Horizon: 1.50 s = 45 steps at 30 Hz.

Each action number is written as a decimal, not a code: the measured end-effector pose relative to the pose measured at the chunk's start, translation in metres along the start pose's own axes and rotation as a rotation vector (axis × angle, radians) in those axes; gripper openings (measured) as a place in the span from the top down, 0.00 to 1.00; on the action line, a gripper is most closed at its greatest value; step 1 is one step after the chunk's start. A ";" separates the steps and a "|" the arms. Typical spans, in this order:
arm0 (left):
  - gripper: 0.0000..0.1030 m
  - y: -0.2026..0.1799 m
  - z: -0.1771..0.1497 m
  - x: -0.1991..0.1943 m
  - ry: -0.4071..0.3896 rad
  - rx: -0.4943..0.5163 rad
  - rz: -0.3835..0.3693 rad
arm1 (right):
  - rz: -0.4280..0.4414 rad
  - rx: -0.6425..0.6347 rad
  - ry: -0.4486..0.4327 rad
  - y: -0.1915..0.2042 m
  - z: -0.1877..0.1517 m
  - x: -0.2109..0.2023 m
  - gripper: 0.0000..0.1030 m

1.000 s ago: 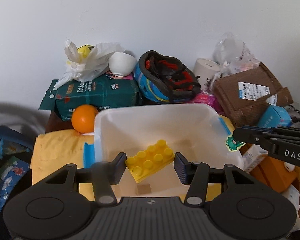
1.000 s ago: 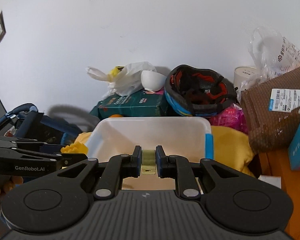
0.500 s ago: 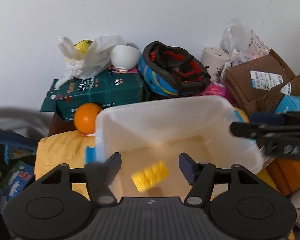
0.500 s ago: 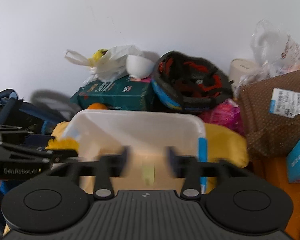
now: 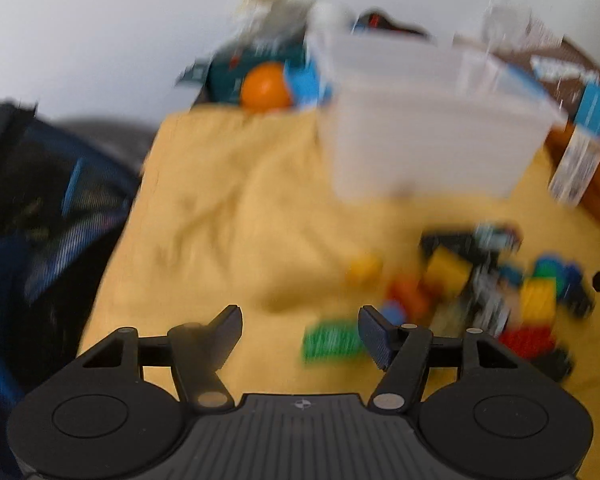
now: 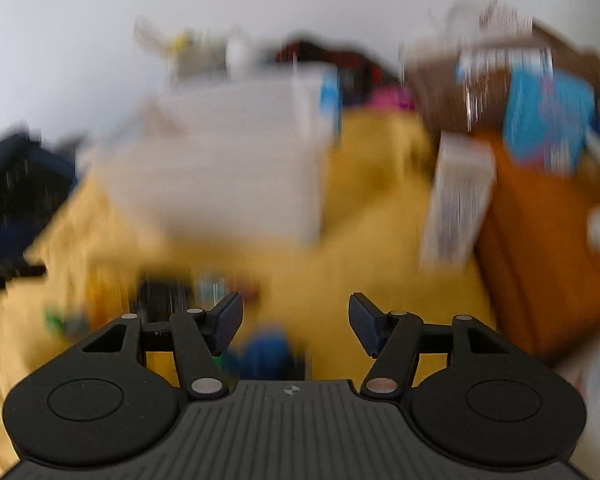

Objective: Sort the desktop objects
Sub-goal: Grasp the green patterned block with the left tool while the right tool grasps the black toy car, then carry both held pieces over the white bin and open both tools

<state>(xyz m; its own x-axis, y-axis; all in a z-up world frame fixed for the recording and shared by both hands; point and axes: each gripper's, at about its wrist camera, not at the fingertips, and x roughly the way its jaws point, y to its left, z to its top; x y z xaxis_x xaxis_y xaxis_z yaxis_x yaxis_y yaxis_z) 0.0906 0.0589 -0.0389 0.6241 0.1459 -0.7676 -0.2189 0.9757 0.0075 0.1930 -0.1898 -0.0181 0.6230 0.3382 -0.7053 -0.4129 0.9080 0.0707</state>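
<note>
Now both the left claw [image 5: 300,330] and the right claw [image 6: 296,320], spread and empty, hang over the blocks [image 5: 480,292] on the yellow cloth [image 5: 228,208], so the next move calls for choosing one block and pinching it for the white bin [image 5: 432,128].

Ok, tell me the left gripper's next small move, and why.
Probably ease the left gripper right and down over the green brick. Its jaws are open with nothing between them, and that brick lies nearest, beside the right finger, on the yellow cloth. The picture is blurred, so this is a guess.
</note>
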 end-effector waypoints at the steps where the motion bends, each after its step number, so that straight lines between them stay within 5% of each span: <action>1: 0.34 0.001 -0.006 0.004 0.013 -0.008 0.000 | -0.008 -0.014 0.026 0.004 -0.014 0.002 0.39; 11: 0.35 -0.016 -0.015 0.027 0.028 0.039 -0.006 | -0.081 -0.128 0.067 0.022 -0.036 0.029 0.52; 15: 0.53 -0.020 -0.013 0.033 0.028 0.057 -0.028 | -0.063 -0.143 0.087 0.022 -0.035 0.036 0.63; 18: 0.53 -0.018 -0.012 0.030 0.012 0.056 -0.044 | -0.044 -0.133 0.081 0.018 -0.037 0.031 0.68; 31: 0.54 0.000 0.007 -0.019 -0.074 -0.012 -0.098 | -0.009 0.011 -0.004 -0.007 -0.032 -0.015 0.68; 37: 0.54 -0.021 0.056 -0.034 -0.104 0.021 -0.153 | 0.055 0.040 -0.084 -0.003 0.008 -0.034 0.68; 45: 0.53 -0.039 0.138 -0.039 -0.117 0.022 -0.218 | 0.160 0.003 -0.168 0.016 0.105 -0.041 0.68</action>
<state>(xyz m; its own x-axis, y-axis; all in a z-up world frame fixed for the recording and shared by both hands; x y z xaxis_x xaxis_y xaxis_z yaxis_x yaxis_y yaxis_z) 0.1777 0.0380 0.0791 0.7376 -0.0523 -0.6733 -0.0539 0.9893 -0.1359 0.2308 -0.1635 0.0866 0.6516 0.5143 -0.5576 -0.5139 0.8400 0.1742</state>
